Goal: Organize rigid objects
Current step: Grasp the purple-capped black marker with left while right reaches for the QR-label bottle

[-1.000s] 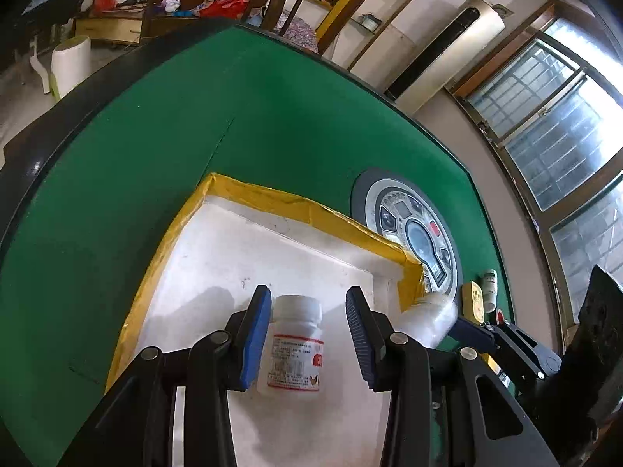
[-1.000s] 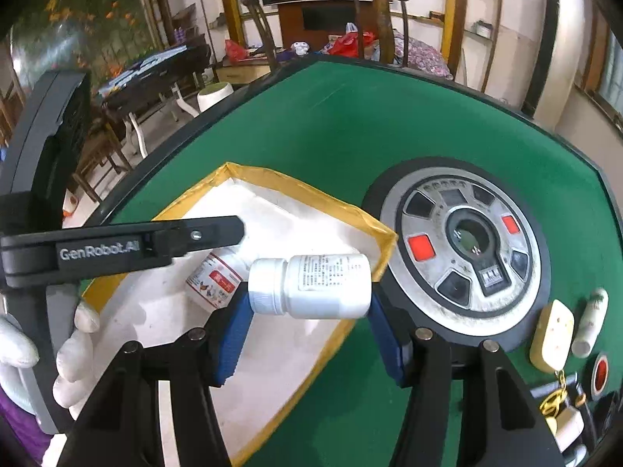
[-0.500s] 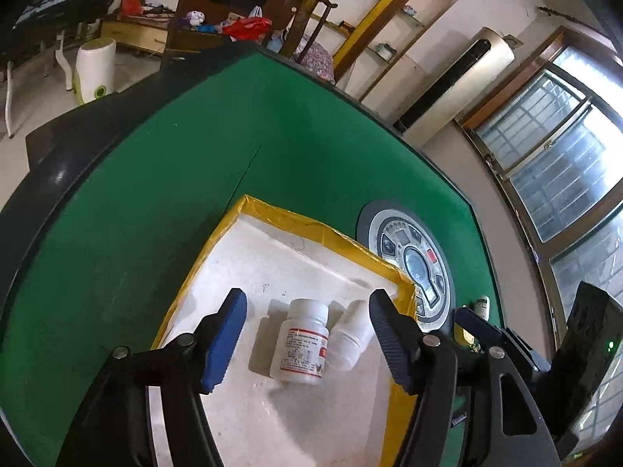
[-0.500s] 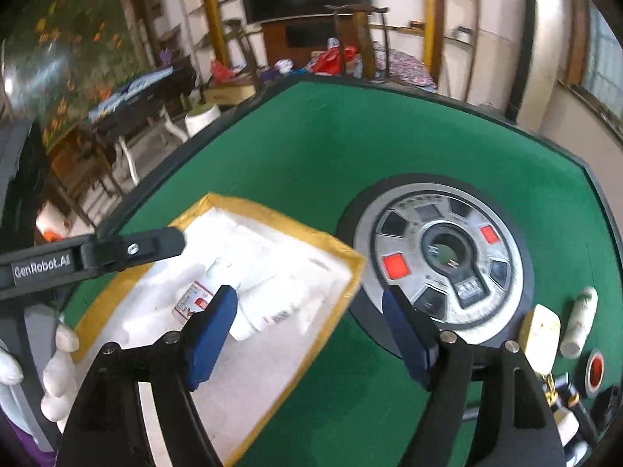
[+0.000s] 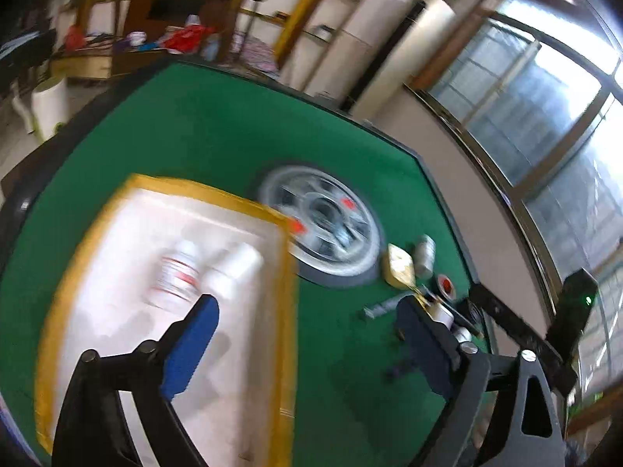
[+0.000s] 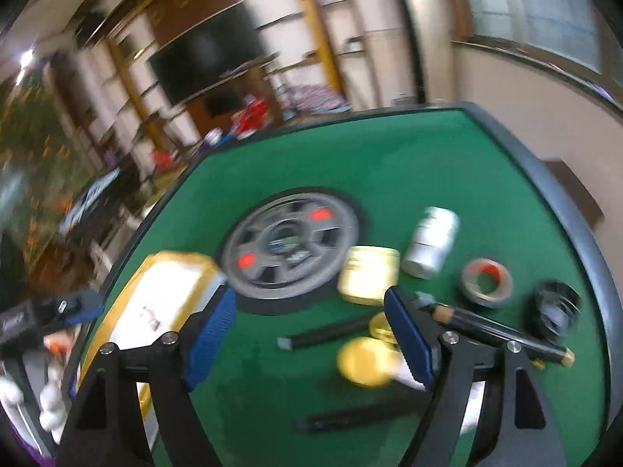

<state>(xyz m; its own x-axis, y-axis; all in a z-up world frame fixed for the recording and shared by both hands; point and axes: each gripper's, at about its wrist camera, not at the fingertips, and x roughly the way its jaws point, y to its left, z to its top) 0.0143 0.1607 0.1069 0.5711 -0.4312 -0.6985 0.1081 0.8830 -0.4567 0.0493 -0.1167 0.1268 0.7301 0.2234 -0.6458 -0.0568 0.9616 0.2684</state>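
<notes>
Two white bottles (image 5: 206,272) lie in yellow-rimmed tray (image 5: 210,190). Left claw (image 5: 307,327), right claw (image 6: 311,330) both wide, empty — between picks. Next, likely: right claw onto loose item, perhaps yellow tin (image 6: 368,280), on green surface (image 6: 389,179).

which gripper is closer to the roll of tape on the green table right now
Right. The right gripper hangs open over the loose items, with the roll of tape just past its right finger. The left gripper is open at the tray edge, farther from the tape.
</notes>
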